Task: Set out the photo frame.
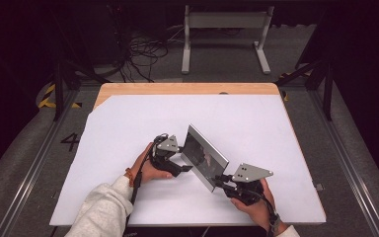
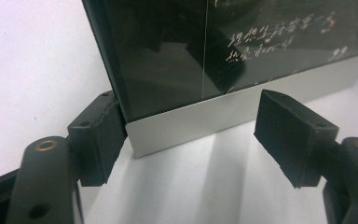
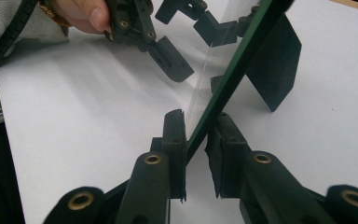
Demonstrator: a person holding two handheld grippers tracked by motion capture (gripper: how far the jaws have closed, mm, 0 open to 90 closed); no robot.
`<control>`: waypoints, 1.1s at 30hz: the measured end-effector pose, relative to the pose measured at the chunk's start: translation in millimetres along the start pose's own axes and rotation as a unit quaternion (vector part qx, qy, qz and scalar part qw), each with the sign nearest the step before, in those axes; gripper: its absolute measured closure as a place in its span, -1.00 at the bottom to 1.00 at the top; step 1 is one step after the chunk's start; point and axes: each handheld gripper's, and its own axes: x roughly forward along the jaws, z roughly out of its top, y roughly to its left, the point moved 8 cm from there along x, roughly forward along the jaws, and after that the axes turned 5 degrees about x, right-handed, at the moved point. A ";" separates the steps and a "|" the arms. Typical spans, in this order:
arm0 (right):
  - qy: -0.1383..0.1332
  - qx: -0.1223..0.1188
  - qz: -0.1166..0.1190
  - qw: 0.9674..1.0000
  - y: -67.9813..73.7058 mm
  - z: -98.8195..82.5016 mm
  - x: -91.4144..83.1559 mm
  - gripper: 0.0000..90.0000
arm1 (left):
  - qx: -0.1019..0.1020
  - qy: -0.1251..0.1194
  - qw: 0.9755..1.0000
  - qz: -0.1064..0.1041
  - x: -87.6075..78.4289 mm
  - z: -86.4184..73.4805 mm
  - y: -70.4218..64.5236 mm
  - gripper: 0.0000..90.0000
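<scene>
A framed dark panel [image 1: 206, 156] is stood upright on edge at centre frame of the high view, on the white surface [image 1: 256, 123]. The right tongs [image 1: 223, 180], held low at lower right, are clamped on its near edge. The left tongs [image 1: 185, 169], held level at its left, are apart, one pad touching a corner.

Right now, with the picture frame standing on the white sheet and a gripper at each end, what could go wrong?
1. The right gripper pinches the picture frame by its thin edge, so the frame could pivot or slip.
2. The left gripper is open, one finger at the frame's corner and the other apart from it; closing may nudge the frame rather than grasp it.
3. Pressing on the glass front could tip the frame back over its rear stand.
</scene>
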 end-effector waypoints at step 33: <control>0.007 0.005 -0.015 1.000 -4.9 -9.0 -17.4 0.83 | 0.000 -0.052 0.998 0.027 -4.7 19.8 -6.1 -0.31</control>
